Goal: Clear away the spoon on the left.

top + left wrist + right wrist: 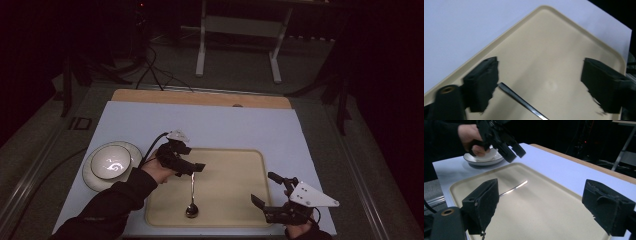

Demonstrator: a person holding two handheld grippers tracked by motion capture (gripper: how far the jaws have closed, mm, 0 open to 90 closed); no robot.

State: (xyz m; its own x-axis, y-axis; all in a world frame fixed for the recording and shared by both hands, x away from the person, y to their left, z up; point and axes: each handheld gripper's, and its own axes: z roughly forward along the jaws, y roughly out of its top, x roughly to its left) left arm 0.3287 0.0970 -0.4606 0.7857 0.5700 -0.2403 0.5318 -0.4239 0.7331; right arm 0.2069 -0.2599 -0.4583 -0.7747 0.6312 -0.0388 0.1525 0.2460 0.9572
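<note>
Spoon: slim, shiny metal, flat on tray

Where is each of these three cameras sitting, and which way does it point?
High view: above the person's side, looking forward and down on the tray, spoon, both forearms and grippers.
Left gripper view: rides the left gripper, looking down past its open jaws at the tray.
Right gripper view: rides the right gripper, looking across the tray.
All share tray and spoon.

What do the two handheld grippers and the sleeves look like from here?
Both the left gripper and right gripper are black with blocky foam-padded jaws. Each carries a grey three-cornered plate; a black cable trails from the left. The sleeve is black.
</note>
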